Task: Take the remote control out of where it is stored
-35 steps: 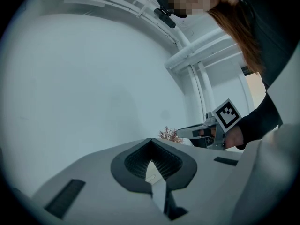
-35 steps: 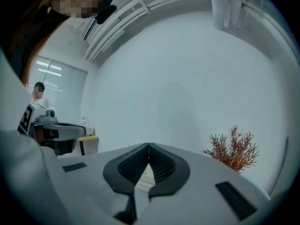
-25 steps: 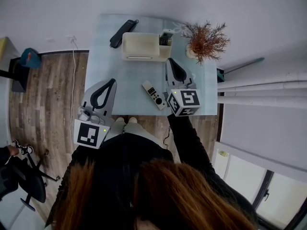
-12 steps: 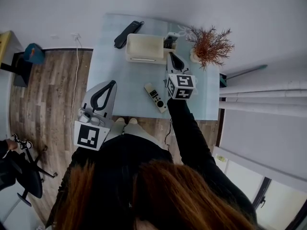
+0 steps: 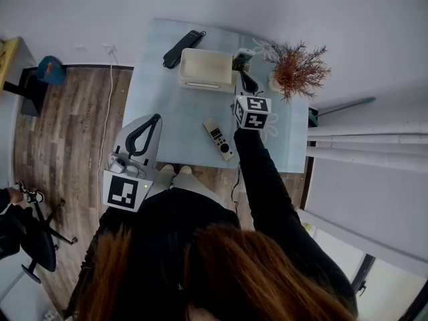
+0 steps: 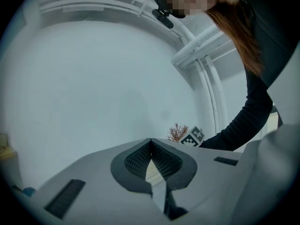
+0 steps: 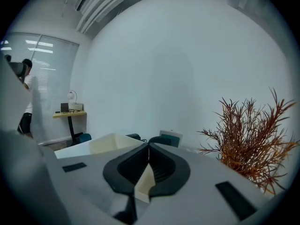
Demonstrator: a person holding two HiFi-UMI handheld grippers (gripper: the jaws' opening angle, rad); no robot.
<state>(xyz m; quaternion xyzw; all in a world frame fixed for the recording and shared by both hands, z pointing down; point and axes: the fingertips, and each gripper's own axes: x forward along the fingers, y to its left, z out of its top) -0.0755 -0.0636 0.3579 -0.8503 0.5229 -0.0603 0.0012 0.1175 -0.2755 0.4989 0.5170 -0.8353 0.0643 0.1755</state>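
Note:
A cream storage box [image 5: 204, 72] stands at the back of the pale blue table [image 5: 167, 112]. A small holder [image 5: 239, 59] with dark items sits against its right end. A light grey remote [image 5: 219, 139] lies flat on the table near the front edge. A black remote [image 5: 182, 48] lies behind the box on the left. My right gripper [image 5: 242, 76] is shut and empty, its tips just short of the holder [image 7: 171, 137] and the box [image 7: 110, 143]. My left gripper [image 5: 158, 117] hangs shut and empty over the table's left edge; its own view [image 6: 150, 140] shows mostly wall.
A dried reddish plant [image 5: 297, 69] stands at the back right corner, close to my right gripper, and fills the right side [image 7: 248, 130] of that gripper's view. Wood floor [image 5: 60, 126] lies left of the table. A person stands far off by a window [image 7: 26, 97].
My right gripper has moved away from me across the table, past the grey remote, toward the box's right end. The left gripper has stayed in place.

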